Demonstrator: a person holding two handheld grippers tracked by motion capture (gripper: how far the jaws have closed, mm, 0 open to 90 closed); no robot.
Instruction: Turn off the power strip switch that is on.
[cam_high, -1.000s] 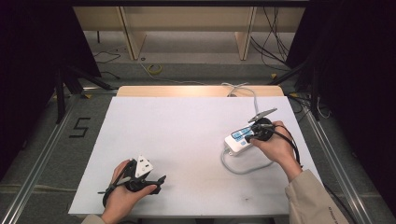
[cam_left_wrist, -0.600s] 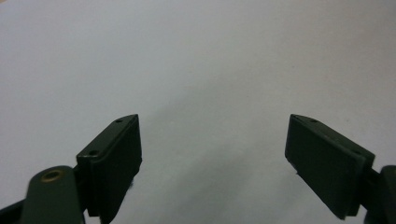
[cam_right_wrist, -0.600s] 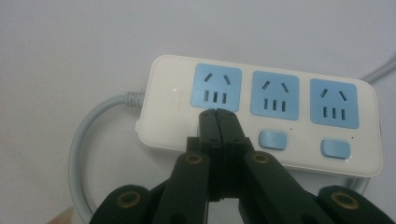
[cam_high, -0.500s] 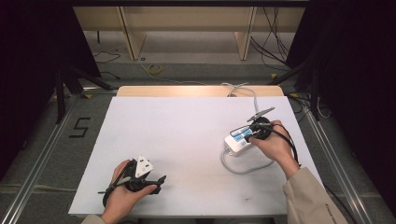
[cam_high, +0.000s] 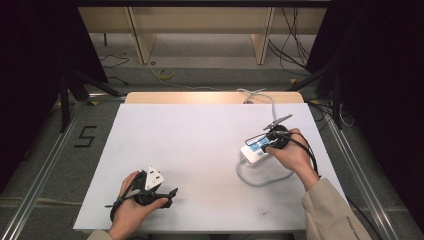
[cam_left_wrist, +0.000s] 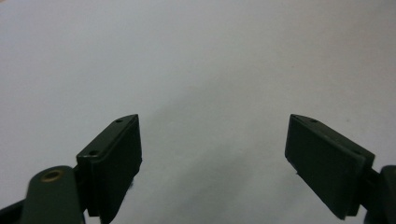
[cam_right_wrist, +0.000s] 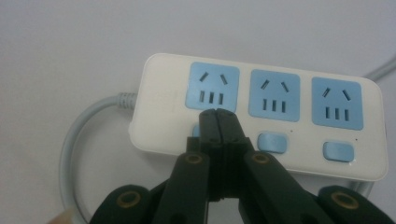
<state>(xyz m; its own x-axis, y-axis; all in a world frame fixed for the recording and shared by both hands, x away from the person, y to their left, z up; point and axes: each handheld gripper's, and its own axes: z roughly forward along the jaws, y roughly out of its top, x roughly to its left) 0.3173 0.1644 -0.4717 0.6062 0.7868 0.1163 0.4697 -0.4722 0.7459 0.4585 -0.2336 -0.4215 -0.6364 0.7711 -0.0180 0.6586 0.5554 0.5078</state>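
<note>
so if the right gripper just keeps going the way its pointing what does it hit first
Probably the power strip. The right gripper, jaws shut, aims at the leftmost blue switch, which its tip mostly hides, just below the leftmost socket. Whether the tip already touches it is unclear from these views.

So the power strip (cam_right_wrist: 261, 116) has three blue switches along its near edge, but the leftmost one sits almost fully behind the tips of the right gripper (cam_right_wrist: 217, 122), just a sliver poking out left of them. Can't tell if the tips actually touch it. The strip's right end gets clipped by the frame edge in the right gripper view, and its grey cord (cam_right_wrist: 77, 140) runs off the bottom left of the strip. From the high view the strip (cam_high: 255, 151) is half under the right hand (cam_high: 290, 155), sockets too small to make out. There's faint embossed lettering left of the first socket, unreadable.
</note>
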